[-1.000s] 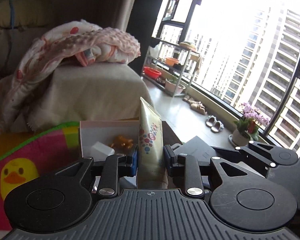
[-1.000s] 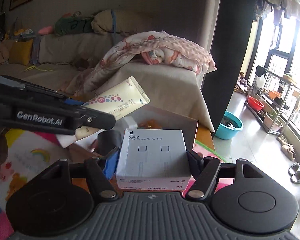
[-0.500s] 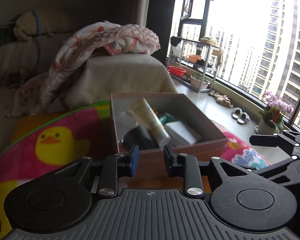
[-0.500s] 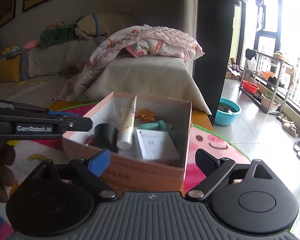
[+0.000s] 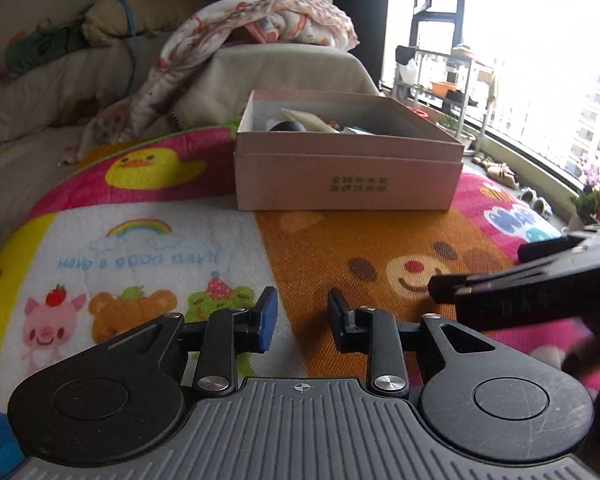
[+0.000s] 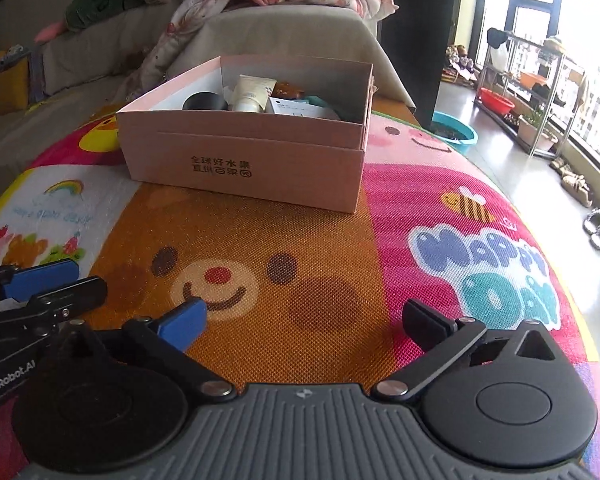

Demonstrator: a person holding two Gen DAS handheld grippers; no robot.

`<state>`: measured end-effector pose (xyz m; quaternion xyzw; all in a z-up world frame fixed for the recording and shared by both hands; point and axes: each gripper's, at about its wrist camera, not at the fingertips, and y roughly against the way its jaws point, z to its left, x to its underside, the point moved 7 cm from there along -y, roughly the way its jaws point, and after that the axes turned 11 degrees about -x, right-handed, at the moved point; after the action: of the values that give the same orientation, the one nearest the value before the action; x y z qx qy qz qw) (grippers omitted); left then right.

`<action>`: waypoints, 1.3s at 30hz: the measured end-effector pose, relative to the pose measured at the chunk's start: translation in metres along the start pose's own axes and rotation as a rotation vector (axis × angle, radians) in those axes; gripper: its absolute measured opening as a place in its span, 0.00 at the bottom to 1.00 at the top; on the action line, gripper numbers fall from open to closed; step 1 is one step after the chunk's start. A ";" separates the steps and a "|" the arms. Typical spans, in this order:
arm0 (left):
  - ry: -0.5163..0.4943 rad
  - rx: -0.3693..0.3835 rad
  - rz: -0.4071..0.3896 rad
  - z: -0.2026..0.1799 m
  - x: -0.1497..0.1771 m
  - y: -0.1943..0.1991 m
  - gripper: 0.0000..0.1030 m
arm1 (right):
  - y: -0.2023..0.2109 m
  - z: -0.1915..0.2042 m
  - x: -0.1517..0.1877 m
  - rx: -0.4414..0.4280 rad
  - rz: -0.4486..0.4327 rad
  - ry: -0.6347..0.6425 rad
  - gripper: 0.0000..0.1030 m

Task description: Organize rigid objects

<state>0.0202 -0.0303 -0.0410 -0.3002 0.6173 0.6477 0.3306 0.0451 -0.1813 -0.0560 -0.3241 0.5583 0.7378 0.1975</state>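
Box (image 6: 244,160) sits on the mat-covered surface (image 6: 300,280) at 12 o'clock from both claws, well apart from them. It is open-topped, which is why items can be lowered in from above without any lid handling.

Contents, as seen from the right wrist view:
- Tube (image 6: 252,94), lying tilted toward the back wall.
- Dark round item (image 6: 204,102) at 9 o'clock of the tube, touching or just beside it; which cannot be told.
- White carton (image 6: 296,109) at 3 o'clock of the tube.
- Orange item behind the carton, mostly hidden.

In the left wrist view only the tops of these items show above the near wall of the box (image 5: 348,176).

Claw state:
- Left claw (image 5: 299,316): jaws apart by a narrow gap, nothing between them, only mat visible through the gap.
- Right claw (image 6: 304,320): jaws spread as wide as they go, having just been opening; nothing between them.

Both claws hover low over the bear print on the mat, side by side; each appears at the edge of the other's view. Judgement: with both claws empty and no loose item visible on the mat in either view, the sorting step appears complete or nearly so. The wide right jaw setting suits the carton's breadth; the narrow left setting suits the tube.
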 end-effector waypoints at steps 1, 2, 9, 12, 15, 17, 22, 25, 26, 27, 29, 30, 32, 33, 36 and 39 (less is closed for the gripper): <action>0.016 0.004 0.002 0.000 -0.001 -0.002 0.32 | -0.001 0.000 0.000 -0.003 -0.006 0.010 1.00; 0.031 0.004 0.004 0.000 -0.001 -0.003 0.33 | -0.002 0.000 0.000 -0.010 -0.022 0.027 1.00; 0.032 -0.018 0.001 -0.005 -0.003 -0.006 0.35 | -0.003 -0.011 -0.002 0.019 -0.095 -0.007 1.00; 0.037 -0.028 0.001 -0.006 -0.004 -0.007 0.35 | -0.002 -0.011 -0.002 0.040 -0.099 -0.008 1.00; 0.040 -0.030 0.002 -0.007 -0.005 -0.008 0.35 | -0.002 -0.009 -0.001 0.051 -0.103 -0.010 1.00; 0.035 -0.032 0.002 -0.007 -0.005 -0.009 0.35 | -0.002 -0.010 -0.001 0.050 -0.103 -0.020 1.00; 0.050 -0.021 0.004 -0.006 -0.005 -0.009 0.35 | -0.005 -0.006 -0.002 0.076 -0.105 -0.019 1.00; 0.054 -0.018 0.004 -0.006 -0.005 -0.009 0.35 | -0.003 -0.009 -0.002 0.057 -0.110 -0.036 1.00; 0.052 -0.019 0.004 -0.006 -0.005 -0.009 0.35 | -0.003 -0.009 -0.001 0.054 -0.112 -0.038 1.00; 0.052 -0.019 0.004 -0.005 -0.005 -0.009 0.35 | -0.003 -0.009 -0.001 0.053 -0.112 -0.038 1.00; 0.050 -0.021 0.003 -0.004 -0.005 -0.009 0.35 | -0.003 -0.009 -0.001 0.055 -0.111 -0.037 1.00; 0.050 -0.021 0.003 -0.004 -0.005 -0.009 0.35 | -0.003 -0.009 -0.001 0.056 -0.111 -0.036 1.00; 0.051 -0.020 0.004 -0.004 -0.005 -0.009 0.35 | -0.003 -0.009 -0.001 0.059 -0.109 -0.035 1.00; 0.052 -0.019 0.004 -0.004 -0.005 -0.009 0.35 | -0.003 -0.009 -0.001 0.060 -0.108 -0.034 1.00; 0.054 -0.018 0.004 -0.004 -0.004 -0.009 0.35 | -0.003 -0.008 -0.001 0.057 -0.109 -0.036 1.00; 0.057 -0.015 0.005 -0.004 -0.004 -0.009 0.35 | -0.003 -0.009 -0.001 0.058 -0.109 -0.036 1.00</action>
<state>0.0302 -0.0347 -0.0434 -0.3194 0.6224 0.6442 0.3090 0.0496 -0.1886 -0.0590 -0.3349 0.5571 0.7152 0.2569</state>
